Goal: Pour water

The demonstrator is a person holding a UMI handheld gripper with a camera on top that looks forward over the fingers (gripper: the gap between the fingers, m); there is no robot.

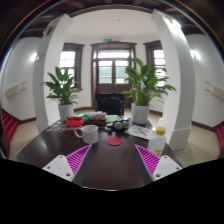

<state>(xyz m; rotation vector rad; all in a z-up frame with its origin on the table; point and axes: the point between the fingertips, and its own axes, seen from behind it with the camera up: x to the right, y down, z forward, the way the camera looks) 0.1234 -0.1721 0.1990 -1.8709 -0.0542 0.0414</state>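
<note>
Dark glossy table (60,150) carries a white mug (89,133) beyond the gripper (111,160), fingers wide apart, empty.

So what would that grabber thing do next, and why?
Probably move forward toward the white mug. The gripper is open and holds nothing, its fingers well short of the mug and the yellow-capped bottle on the dark table, so nothing can be poured yet.

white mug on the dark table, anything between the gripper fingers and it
Nothing visible blocks it. The open gripper hovers over bare dark round table, and the white ceramic mug stands beyond the fingers, toward the left one. The small red round coaster lies flat to the mug's right, off that path.
</note>
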